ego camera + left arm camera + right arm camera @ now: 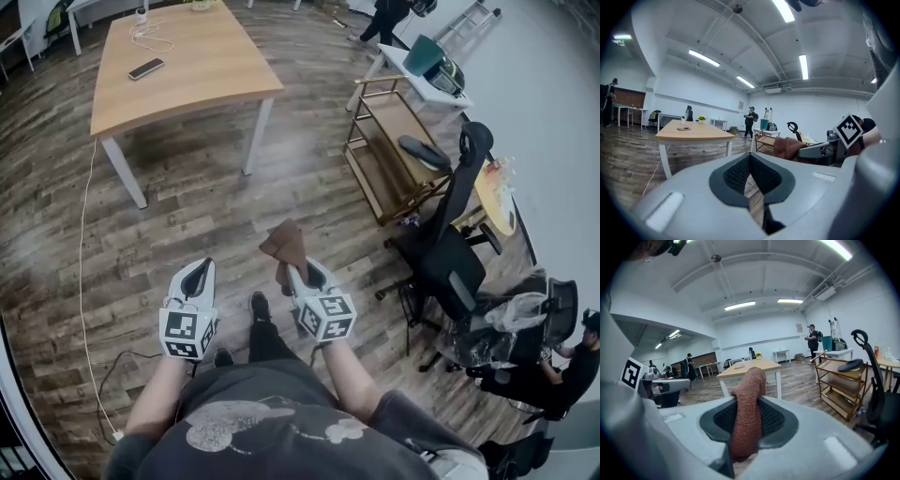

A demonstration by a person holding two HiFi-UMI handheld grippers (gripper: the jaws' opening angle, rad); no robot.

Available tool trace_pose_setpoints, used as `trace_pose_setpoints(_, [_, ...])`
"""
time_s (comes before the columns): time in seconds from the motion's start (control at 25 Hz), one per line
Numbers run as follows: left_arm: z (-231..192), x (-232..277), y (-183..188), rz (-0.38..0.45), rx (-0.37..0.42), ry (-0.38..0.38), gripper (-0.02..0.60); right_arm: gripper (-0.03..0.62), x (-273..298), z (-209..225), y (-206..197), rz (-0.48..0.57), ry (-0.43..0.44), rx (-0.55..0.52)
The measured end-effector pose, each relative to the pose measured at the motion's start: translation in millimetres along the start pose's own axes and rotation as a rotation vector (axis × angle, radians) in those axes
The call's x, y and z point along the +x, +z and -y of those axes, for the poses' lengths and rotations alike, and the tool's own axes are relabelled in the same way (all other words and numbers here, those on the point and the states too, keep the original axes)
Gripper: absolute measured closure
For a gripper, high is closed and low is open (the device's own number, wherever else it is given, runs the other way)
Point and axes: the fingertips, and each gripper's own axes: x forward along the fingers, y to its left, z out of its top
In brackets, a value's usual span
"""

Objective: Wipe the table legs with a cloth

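Wood-plank floor [197, 211] fills the head view, and the table [187, 70] with its white legs [125, 173] stands well ahead of both grippers. In the left gripper view, the left gripper [750, 157] is pressed together and empty. In the right gripper view, the right gripper [748, 399] pinches the brown cloth [746, 427]. The cloth looks soft, light and floppy, so a grip at mid-fold seems secure.

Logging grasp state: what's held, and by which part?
Right gripper pinches the brown cloth near one end; the rest bunches past its fingers. Left gripper: shut, empty.
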Motion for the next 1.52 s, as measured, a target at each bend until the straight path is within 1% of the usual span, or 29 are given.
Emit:
trace_pose_setpoints(0.08, [-3, 17, 3, -0.002, 0.000, 0.010, 0.563, 0.510, 18, 12, 5, -0.001, 0.014, 0.021])
trace_pose_setpoints(0.2, [-10, 48, 8, -0.017, -0.004, 0.030, 0.563, 0.510, 46, 28, 21, 0.001, 0.046, 0.017])
trace_pose_setpoints(0.4, [-11, 100, 25, -0.020, 0.022, 0.052, 0.563, 0.510, 85, 67, 49, 0.006, 0.084, 0.019])
trace_pose_setpoints(0.52, [-11, 126, 33, -0.022, 0.016, 0.072, 0.563, 0.510, 100, 90, 59, -0.003, 0.101, 0.019])
trace_pose_setpoints(0.64, [-11, 150, 41, -0.017, 0.029, 0.085, 0.563, 0.510, 114, 111, 66, -0.012, 0.118, 0.012])
trace_pose_setpoints(0.84, [-11, 181, 50, -0.015, 0.030, 0.133, 0.563, 0.510, 135, 140, 75, -0.023, 0.146, 0.026])
trace_pose_setpoints(1.08, [-10, 193, 51, -0.016, 0.036, 0.169, 0.563, 0.510, 154, 150, 78, -0.040, 0.181, 0.011])
trace_pose_setpoints(1.28, [-29, 203, 58, -0.007, 0.025, 0.196, 0.563, 0.509, 170, 148, 77, -0.064, 0.184, 0.016])
trace_pose_setpoints(1.4, [-45, 215, 61, -0.004, 0.014, 0.196, 0.563, 0.510, 182, 144, 81, -0.070, 0.177, 0.016])
trace_pose_setpoints(1.52, [-58, 231, 61, -0.008, -0.004, 0.176, 0.563, 0.509, 195, 144, 87, -0.077, 0.157, 0.014])
